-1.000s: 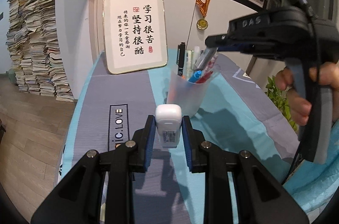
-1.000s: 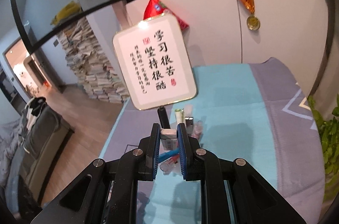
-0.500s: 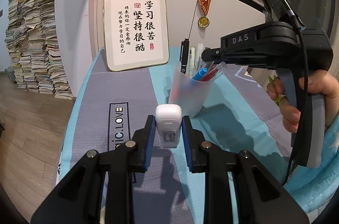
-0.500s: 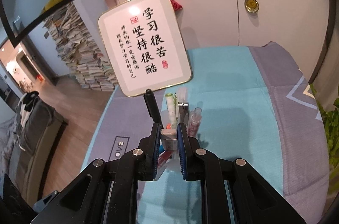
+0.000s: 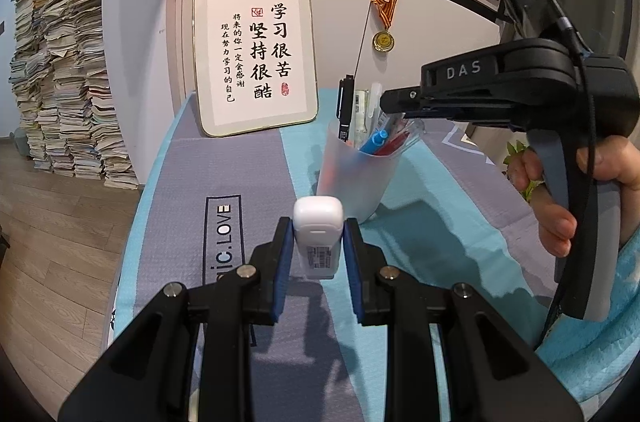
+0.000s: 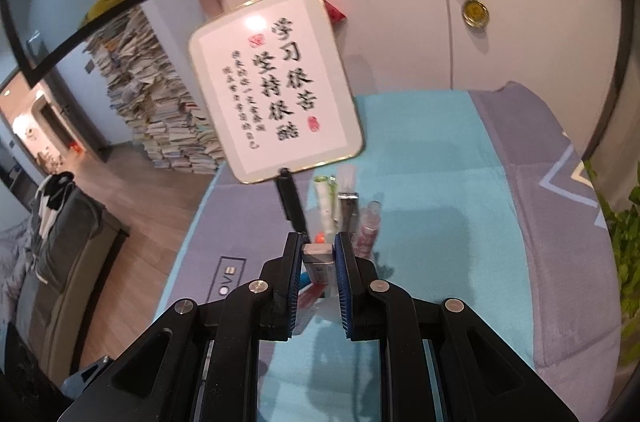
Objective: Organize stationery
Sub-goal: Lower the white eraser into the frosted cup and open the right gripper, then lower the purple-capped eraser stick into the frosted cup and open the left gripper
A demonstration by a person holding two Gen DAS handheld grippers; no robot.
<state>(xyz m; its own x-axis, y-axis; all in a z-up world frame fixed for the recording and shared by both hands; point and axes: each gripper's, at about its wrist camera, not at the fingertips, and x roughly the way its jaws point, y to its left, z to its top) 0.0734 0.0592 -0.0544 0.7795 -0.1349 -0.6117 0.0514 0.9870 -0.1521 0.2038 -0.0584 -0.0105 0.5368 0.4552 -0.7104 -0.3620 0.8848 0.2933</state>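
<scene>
White eraser [image 5: 318, 236] upright between left fingers [image 5: 283, 254]

Hidden, cropped and blurred items

Right gripper [image 6: 319, 258]: the grey-capped item [image 6: 317, 260] between its fingers is covered below the cap; type unreadable. Pen cup [image 5: 362, 170]: its frosted wall hides the pens' lower parts; in the right wrist view the claw covers it. Framed sign [image 6: 276, 86] ahead: characters blurred. White case [image 5: 319, 236] in left gripper [image 5: 318, 242]: label print too small.
</scene>
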